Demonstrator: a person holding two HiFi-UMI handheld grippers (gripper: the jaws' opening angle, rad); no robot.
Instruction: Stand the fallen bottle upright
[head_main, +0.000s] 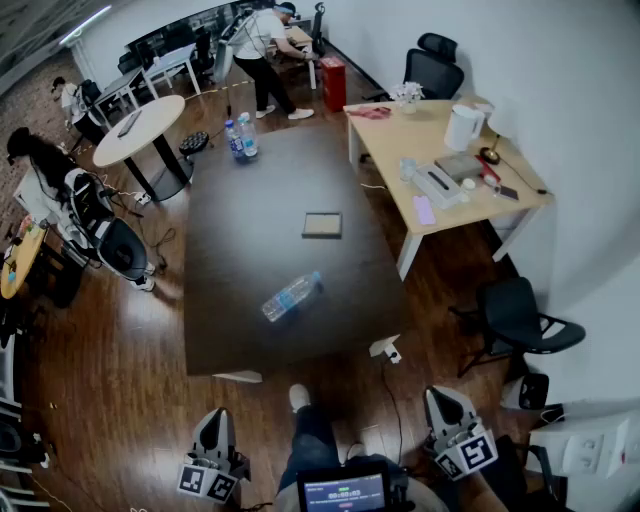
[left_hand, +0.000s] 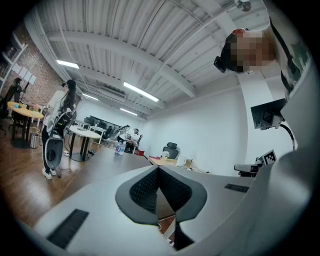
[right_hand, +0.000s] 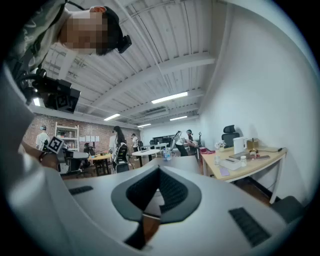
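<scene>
Head cam: high over near end of dark counter (head_main: 230, 330), facing steeply down, wide fisheye. Whole counter top in frame. Left claw (head_main: 213, 420) and right claw (head_main: 443, 398) at bottom edge.

Left claw cam: rides on left claw (left_hand: 158, 172), low, about level, looks along jaws up counter's length.

Right claw cam: same on right claw (right_hand: 159, 172), aimed slightly more toward light wood counter (right_hand: 260, 161).

Shared by all three: bottle pair (head_main: 241, 137) at counter's far end, seen small and distant as bottle pair (left_hand: 119, 147) and bottle pair (right_hand: 165, 153).
</scene>
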